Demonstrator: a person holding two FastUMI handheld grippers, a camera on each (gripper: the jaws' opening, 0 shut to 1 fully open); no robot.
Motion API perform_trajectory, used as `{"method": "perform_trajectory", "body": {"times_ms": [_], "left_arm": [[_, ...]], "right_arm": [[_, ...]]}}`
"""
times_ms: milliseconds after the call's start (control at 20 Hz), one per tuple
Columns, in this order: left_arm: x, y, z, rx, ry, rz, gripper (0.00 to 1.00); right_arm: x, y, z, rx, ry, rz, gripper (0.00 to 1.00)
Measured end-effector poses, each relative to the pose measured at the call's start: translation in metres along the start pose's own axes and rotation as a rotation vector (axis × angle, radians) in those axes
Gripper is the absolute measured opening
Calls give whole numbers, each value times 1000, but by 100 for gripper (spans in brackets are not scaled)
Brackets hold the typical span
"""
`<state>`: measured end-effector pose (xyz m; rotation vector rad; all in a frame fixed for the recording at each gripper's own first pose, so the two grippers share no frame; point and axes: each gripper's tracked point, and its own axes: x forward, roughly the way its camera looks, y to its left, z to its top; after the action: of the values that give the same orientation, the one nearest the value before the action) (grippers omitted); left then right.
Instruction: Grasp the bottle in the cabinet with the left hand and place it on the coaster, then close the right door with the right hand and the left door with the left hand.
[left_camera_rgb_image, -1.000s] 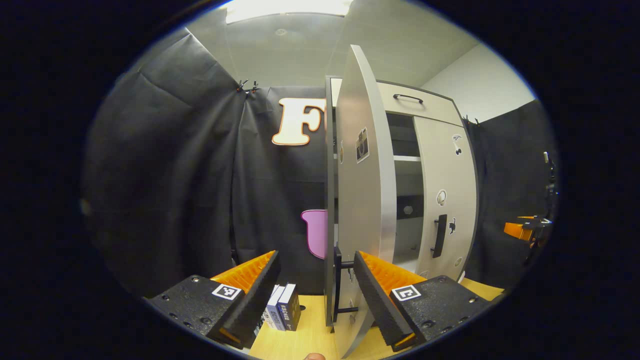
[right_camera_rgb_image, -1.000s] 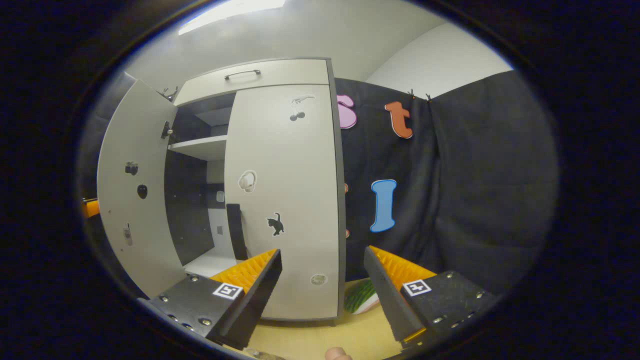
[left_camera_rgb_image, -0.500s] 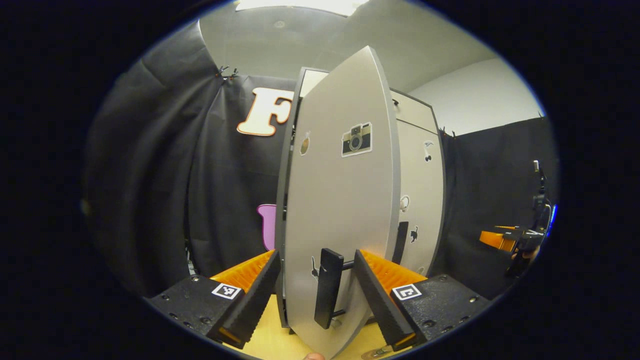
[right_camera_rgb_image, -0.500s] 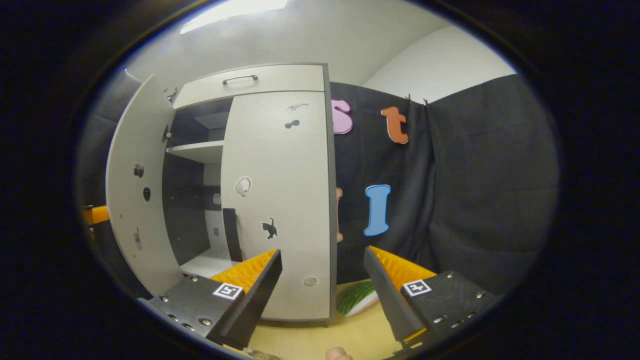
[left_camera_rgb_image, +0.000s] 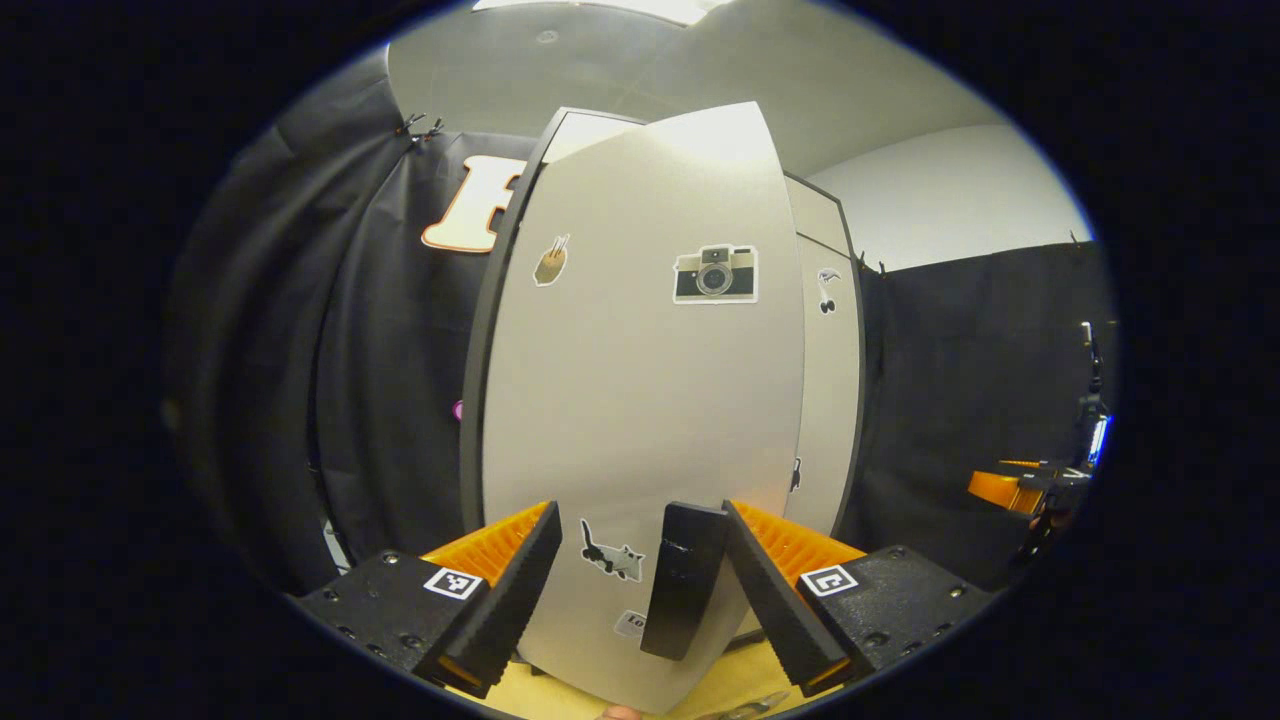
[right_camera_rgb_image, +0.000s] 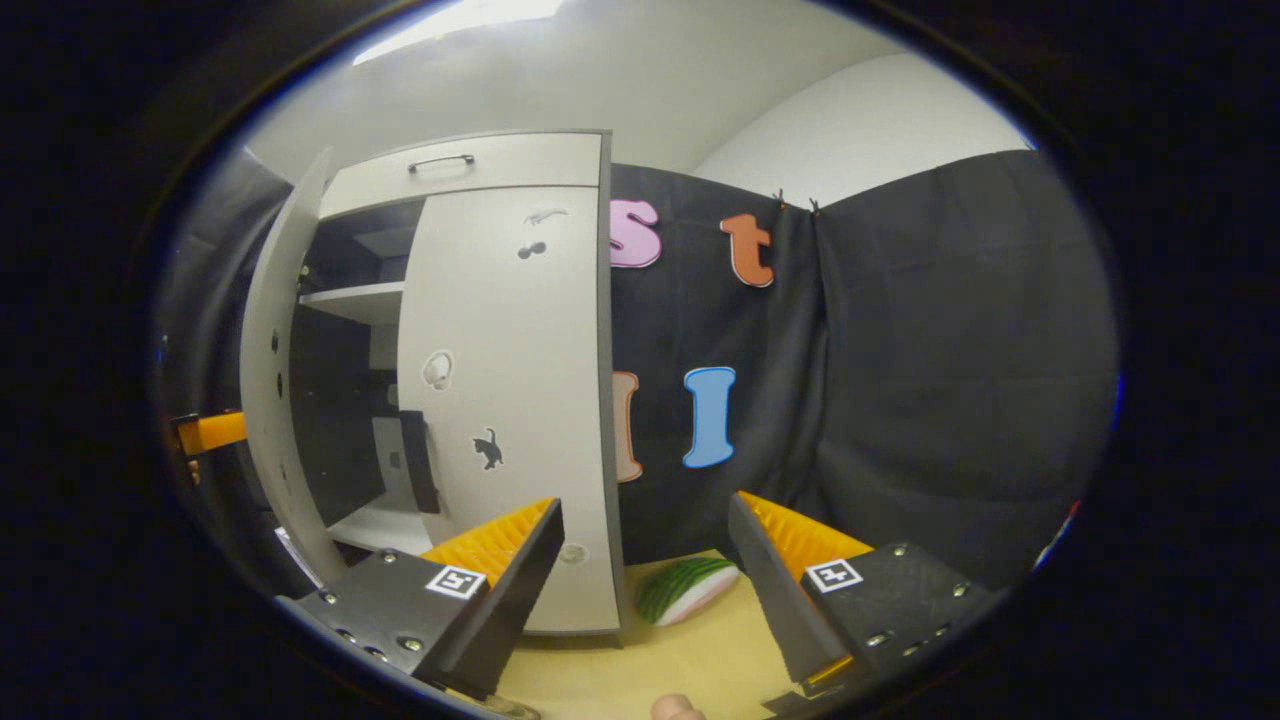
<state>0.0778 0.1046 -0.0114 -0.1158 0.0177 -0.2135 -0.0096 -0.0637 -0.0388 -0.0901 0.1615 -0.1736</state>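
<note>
The pale grey left cabinet door (left_camera_rgb_image: 640, 400) has swung further shut before the left gripper (left_camera_rgb_image: 635, 590), jaws spread around its black handle (left_camera_rgb_image: 683, 580), while the right gripper view catches a watermelon slice (right_camera_rgb_image: 687, 590) on the desk (right_camera_rgb_image: 650, 670).

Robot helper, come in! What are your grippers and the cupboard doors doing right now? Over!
Left gripper open, at left door handle. Right gripper open, idle. Right door shut, left door ajar. Nothing in the way.

No words or numbers can be read (door stickers are pictures).
</note>
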Motion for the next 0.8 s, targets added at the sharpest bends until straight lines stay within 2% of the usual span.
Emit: {"method": "perform_trajectory", "body": {"times_ms": [150,400,600,800], "left_arm": [[19,-12,-5,-23,10,-17,100],[43,-24,-9,26,22,-16,100],[63,-30,-12,-5,35,-20,100],[80,-33,-14,9,39,-15,100]], "right_arm": [[-5,-19,-1,7,4,-41,100],[-14,-52,1,26,-5,-105,100],[-18,-73,1,38,-13,-144,100],[-20,-91,-3,38,-11,-166,100]]}}
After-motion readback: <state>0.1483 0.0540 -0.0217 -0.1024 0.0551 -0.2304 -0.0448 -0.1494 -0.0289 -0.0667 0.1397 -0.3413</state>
